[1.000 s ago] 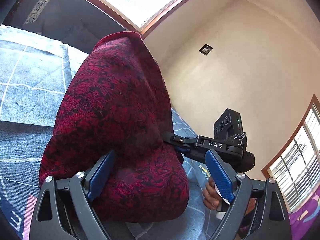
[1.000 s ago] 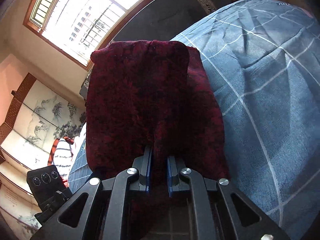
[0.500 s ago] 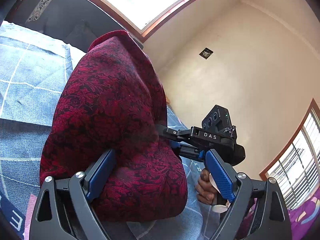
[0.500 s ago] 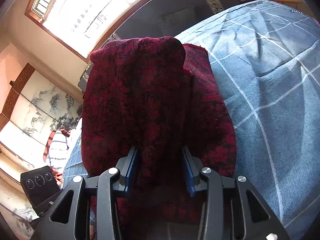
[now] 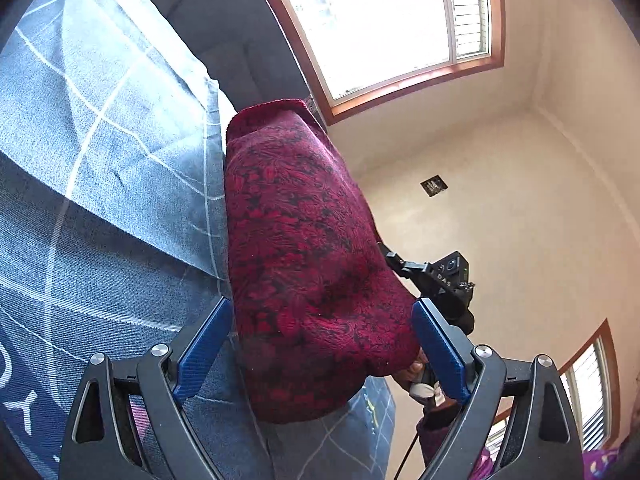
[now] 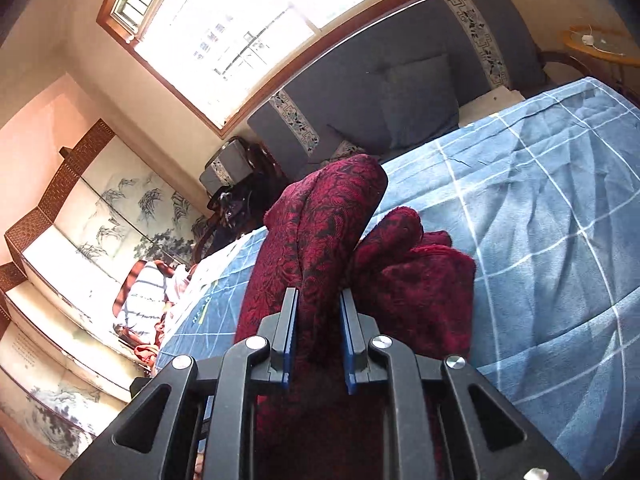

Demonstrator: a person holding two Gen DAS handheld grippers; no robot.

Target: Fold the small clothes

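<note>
Garment: red patterned cloth (image 6: 320,236), lifted in a bunched fold above the blue checked bedspread (image 6: 540,240); its far part rests crumpled on the spread
Right gripper (image 6: 318,324): jaws have just been closing; pads pinched on a fold of the cloth
Left gripper (image 5: 320,344): jaws wide apart; cloth hangs between the blue pads (image 5: 204,344), unpressed
Backdrop: window (image 5: 384,20); grey headboard (image 6: 400,92)

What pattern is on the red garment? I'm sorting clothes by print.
Dark red with a black leafy floral weave on the garment; clearest in the left wrist view.
</note>
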